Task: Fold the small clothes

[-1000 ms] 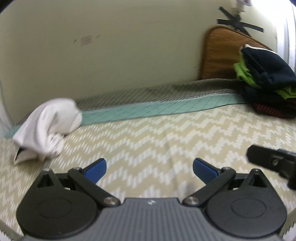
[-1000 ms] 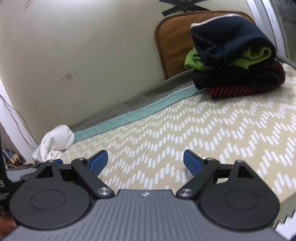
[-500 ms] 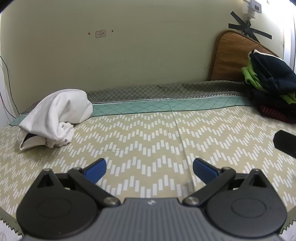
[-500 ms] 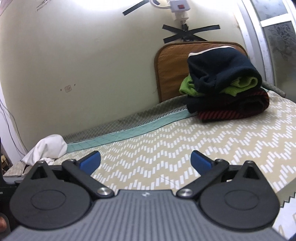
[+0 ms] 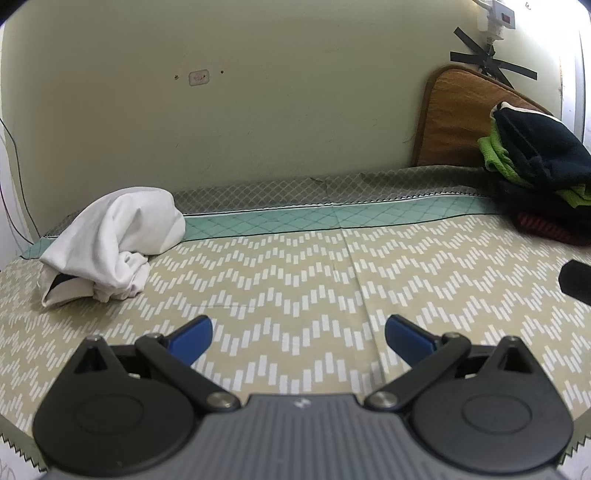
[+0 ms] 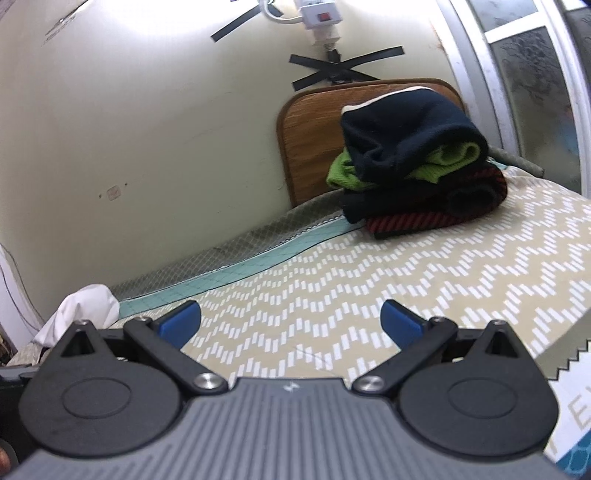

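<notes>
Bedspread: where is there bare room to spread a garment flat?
The zigzag bedspread lies bare between the crumpled white garment at left and the stack of folded clothes at right. Those two ends are crowded.

Pale cream wall [image 5: 295, 110] behind, marked with small screw holes and a little plate, crossed by black tape strips [image 6: 340, 68] under a white power adapter [image 6: 319, 18]. Along the far edge of the bed cover [image 5: 314, 280], teal and grey quilted bands; at its far right corner, a brown cushion [image 6: 310, 147] propped against the wall. At the right, a frosted window [image 6: 528, 74] in a pale frame.
</notes>
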The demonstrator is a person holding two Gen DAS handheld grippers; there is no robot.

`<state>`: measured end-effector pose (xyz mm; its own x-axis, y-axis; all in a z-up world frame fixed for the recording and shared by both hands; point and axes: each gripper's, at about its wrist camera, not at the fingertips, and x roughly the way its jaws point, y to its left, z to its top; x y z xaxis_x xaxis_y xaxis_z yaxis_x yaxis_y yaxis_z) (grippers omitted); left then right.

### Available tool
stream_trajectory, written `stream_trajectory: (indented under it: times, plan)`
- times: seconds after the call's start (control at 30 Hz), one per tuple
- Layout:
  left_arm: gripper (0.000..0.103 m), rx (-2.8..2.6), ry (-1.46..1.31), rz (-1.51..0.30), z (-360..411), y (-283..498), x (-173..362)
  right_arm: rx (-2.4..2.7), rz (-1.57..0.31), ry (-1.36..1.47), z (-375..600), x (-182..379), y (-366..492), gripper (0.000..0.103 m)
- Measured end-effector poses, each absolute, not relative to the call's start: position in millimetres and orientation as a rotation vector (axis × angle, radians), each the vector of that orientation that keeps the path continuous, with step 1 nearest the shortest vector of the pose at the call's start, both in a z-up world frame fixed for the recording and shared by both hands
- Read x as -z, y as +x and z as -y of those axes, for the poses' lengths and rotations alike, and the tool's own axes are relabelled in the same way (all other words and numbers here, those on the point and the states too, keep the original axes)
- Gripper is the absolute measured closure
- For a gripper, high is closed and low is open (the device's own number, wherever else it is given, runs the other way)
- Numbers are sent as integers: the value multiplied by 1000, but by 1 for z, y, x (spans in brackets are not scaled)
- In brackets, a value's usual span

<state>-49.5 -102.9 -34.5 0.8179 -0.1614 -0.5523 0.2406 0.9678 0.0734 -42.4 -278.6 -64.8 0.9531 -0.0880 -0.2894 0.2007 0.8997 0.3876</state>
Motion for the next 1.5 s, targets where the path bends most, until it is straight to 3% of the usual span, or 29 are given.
stream_trajectory:
  times: [1.5]
  plan:
    - [0, 170, 146, -604, 97, -46, 37, 128, -297, 450, 281, 66, -38, 0]
